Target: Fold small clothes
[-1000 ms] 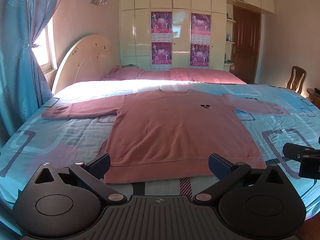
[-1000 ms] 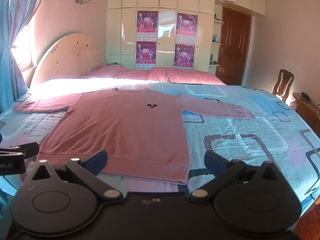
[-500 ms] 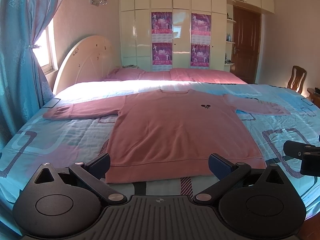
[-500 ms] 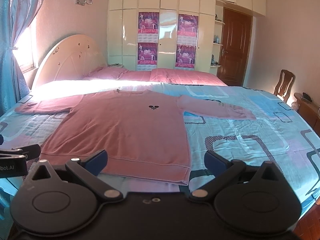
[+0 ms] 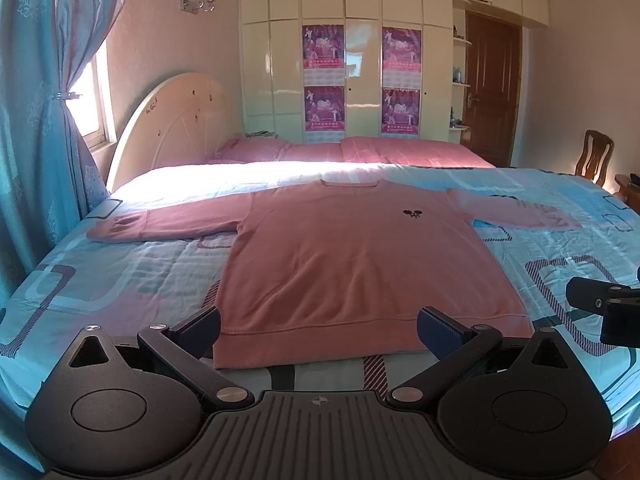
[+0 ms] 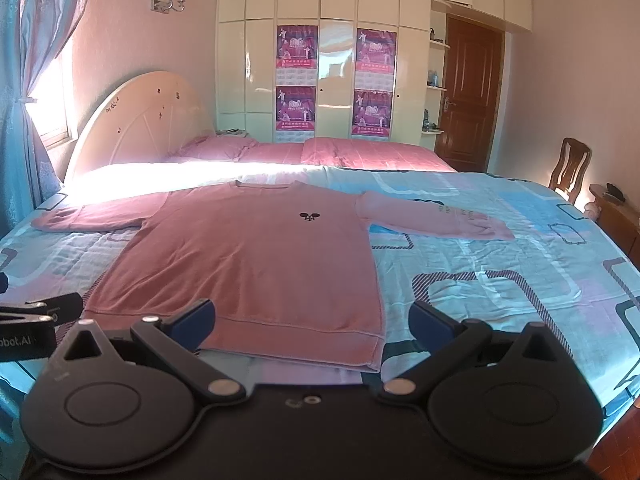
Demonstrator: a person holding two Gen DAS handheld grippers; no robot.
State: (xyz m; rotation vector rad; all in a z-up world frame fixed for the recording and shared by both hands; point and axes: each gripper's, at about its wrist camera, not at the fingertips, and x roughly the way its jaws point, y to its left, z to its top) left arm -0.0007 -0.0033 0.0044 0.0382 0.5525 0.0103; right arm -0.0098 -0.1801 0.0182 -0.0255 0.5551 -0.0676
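A pink long-sleeved sweater [image 5: 352,256] [image 6: 264,256] lies flat on the bed, face up, both sleeves spread sideways, a small dark logo on its chest. My left gripper [image 5: 320,326] is open just short of the hem, its blue-padded fingers level with the hem's two ends. Over the hem's right part, my right gripper [image 6: 312,320] also stands open, with the sweater's lower right corner between its fingers. Neither holds anything. Each gripper shows at the edge of the other's view.
The bed [image 5: 120,280] has a light blue patterned cover and pink pillows [image 5: 360,150] by a cream headboard. A blue curtain [image 5: 36,120] hangs at the left. A wooden chair [image 6: 570,168] and a low cabinet stand at the right, a wardrobe and door behind.
Both views have shifted slightly; the sweater sits a touch lower and nearer in each. Both grippers stay open and nothing has been grasped.
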